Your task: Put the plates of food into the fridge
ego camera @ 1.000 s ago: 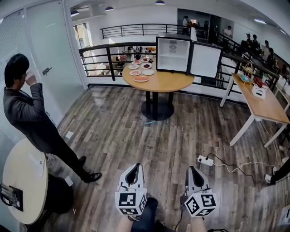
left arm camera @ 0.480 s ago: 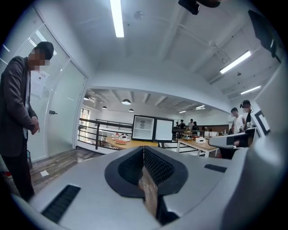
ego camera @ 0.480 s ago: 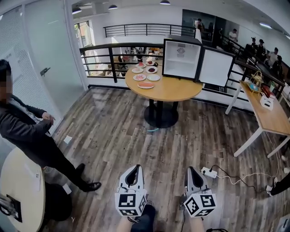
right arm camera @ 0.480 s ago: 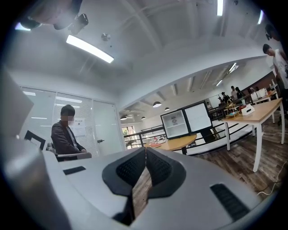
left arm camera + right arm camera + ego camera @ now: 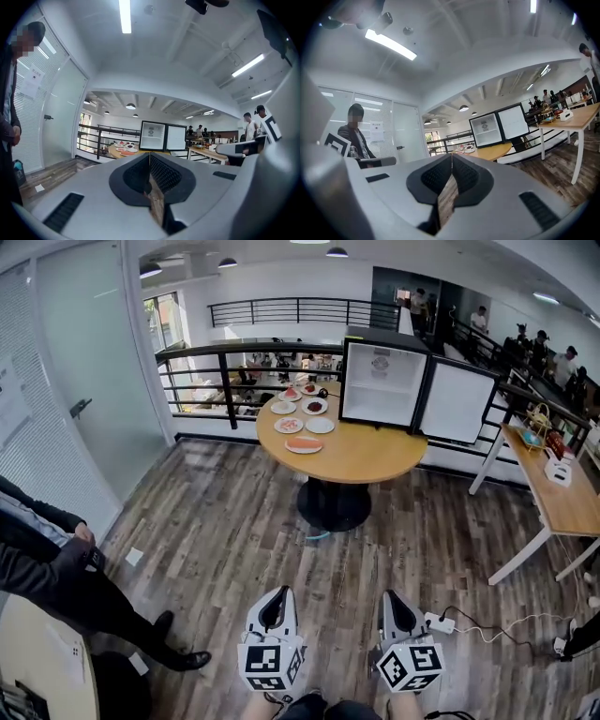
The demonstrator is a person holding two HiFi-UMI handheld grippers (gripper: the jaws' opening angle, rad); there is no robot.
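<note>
Several plates of food [image 5: 302, 421] sit on a round wooden table [image 5: 361, 457] far ahead, the nearest one holding something orange-pink [image 5: 304, 443]. A small black fridge [image 5: 382, 381] stands on the same table with its door [image 5: 457, 401] swung open to the right and its white inside showing. My left gripper [image 5: 273, 597] and right gripper [image 5: 394, 597] are low in the head view, side by side over the floor, both shut and holding nothing. The same fridge [image 5: 152, 136] and plates [image 5: 124, 148] show small beyond the left jaws, and the fridge [image 5: 485, 129] beyond the right jaws.
A person in a dark suit [image 5: 42, 563] stands at the left beside a pale round table [image 5: 37, 662]. A long wooden table [image 5: 553, 498] runs along the right. A power strip with cables [image 5: 441, 622] lies on the floor. A black railing [image 5: 211, 367] lies behind the round table.
The round table and fridge have come closer and grown larger in the head view. The person at the left has slid toward the frame edge. Both grippers stay shut.
</note>
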